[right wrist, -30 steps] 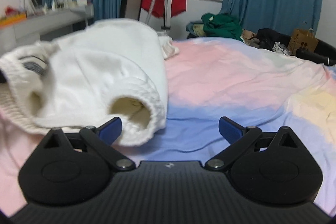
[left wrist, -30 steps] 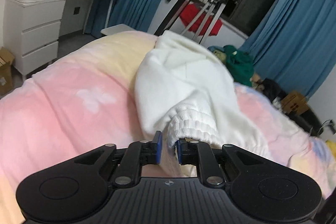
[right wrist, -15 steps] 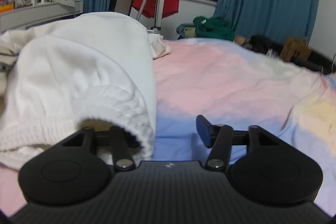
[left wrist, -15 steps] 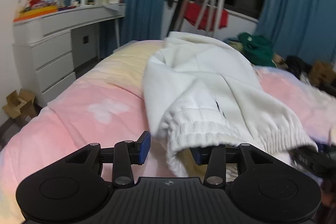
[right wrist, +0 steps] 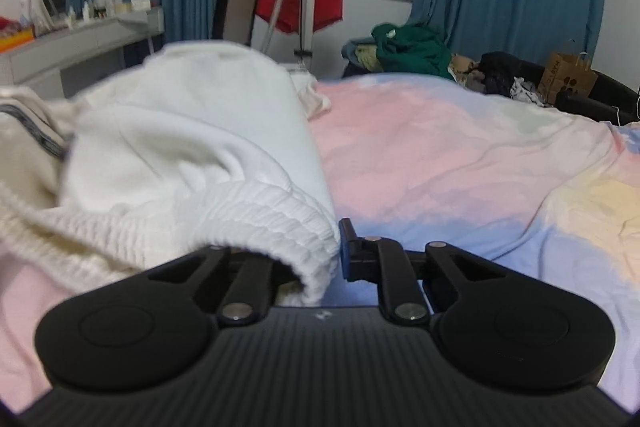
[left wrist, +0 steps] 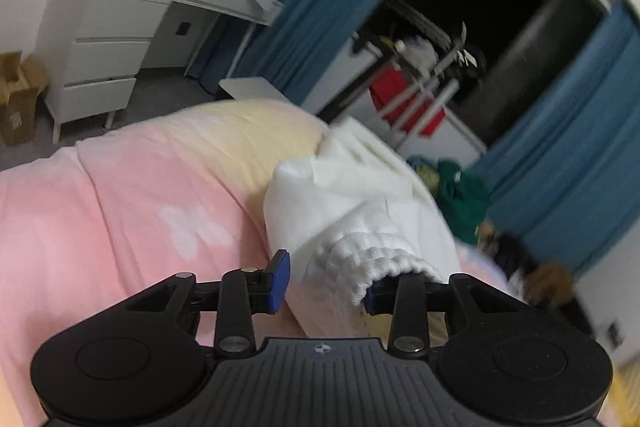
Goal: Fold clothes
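Fabric fills the middle of the left wrist view: a white sweatshirt with ribbed knit cuffs (left wrist: 352,203) lies on the pink, yellow and blue quilt (left wrist: 120,195), its long axis running from the gripper away toward the red cloth on the metal drying rack (left wrist: 404,103). One ribbed cuff (left wrist: 372,259) points back at the camera and sits between the fingers of the left gripper (left wrist: 326,285). Those fingers stand apart, the blue left pad (left wrist: 279,279) clear of the cloth and the right one half hidden under the cuff. A second ago they were nearly pinched together on the cuff; they have since spread, and the view has tilted. A white chest of drawers (left wrist: 108,51) stands at left.

In the right wrist view the same sweatshirt (right wrist: 192,131) stretches from the near left toward the window, its other cuff (right wrist: 288,227) opening toward the camera. The right gripper (right wrist: 316,259) has narrowed from wide open a second ago: the right finger (right wrist: 348,251) now touches the cuff's edge and the left one is buried beneath it, so a firm clamp cannot be confirmed. A green garment heap (right wrist: 412,51) lies beyond the quilt (right wrist: 460,155).
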### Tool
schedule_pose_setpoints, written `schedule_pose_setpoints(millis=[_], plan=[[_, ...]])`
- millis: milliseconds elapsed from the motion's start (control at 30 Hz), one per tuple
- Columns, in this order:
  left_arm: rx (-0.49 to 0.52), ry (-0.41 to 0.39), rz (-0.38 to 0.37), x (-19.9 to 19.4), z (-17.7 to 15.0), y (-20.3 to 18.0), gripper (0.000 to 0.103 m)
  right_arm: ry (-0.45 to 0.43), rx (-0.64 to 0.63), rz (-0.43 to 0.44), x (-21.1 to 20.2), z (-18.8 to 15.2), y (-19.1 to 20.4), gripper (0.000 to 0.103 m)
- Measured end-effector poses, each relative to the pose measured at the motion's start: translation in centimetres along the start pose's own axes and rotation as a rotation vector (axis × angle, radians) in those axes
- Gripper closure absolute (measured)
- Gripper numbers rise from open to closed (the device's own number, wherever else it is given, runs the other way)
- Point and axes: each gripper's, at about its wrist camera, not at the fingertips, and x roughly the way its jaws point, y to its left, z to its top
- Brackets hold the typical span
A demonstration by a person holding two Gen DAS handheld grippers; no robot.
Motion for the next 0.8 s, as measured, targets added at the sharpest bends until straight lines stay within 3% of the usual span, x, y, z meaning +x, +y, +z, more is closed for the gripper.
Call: schedule_pose_setpoints(millis=[100, 200, 267, 433, 567, 700, 733, 800], plan=[[-0.042, -0.048, 0.01, -0.7, 1.6, 1.1, 0.069, 0.03, 0.014, 0.131, -2.8, 0.0, 0.5, 0.088], [-0.076, -0.055, 0.071, -0.7, 3.0, 2.5, 0.069, 0.147, -0.099, 0.326, -3.8, -1.3, 3.0, 0.087], [-0.097, -0.023, 0.113, -0.3, 3.5, 3.2, 0.069, 0.215, -0.162, 0.392, -3.7, -2.7, 5.0, 0.087], [-0.146, 0.075, 0.178, -1.2, 3.1, 4.9, 0.066, 0.255, -0.273, 0.368, -2.5, -4.7, 8.0, 0.087], [-0.174, 0.12, 0.134, -4.5, 2.4, 5.5, 0.051, 0.263, -0.184, 0.386, -2.3, -3.9, 6.4, 0.086], [-0.21, 0.052, 0.079, -9.0, 1.5, 5.3, 0.031, 0.249, -0.152, 0.386, -3.0, -3.8, 5.9, 0.085], [-0.23, 0.026, 0.055, -10.0, 1.2, 5.5, 0.022, 0.25, -0.148, 0.388, -3.0, -3.8, 5.9, 0.085], [-0.267, -0.007, -0.006, -10.9, 0.6, 5.5, 0.021, 0.252, -0.14, 0.392, -2.9, -3.8, 5.9, 0.085]])
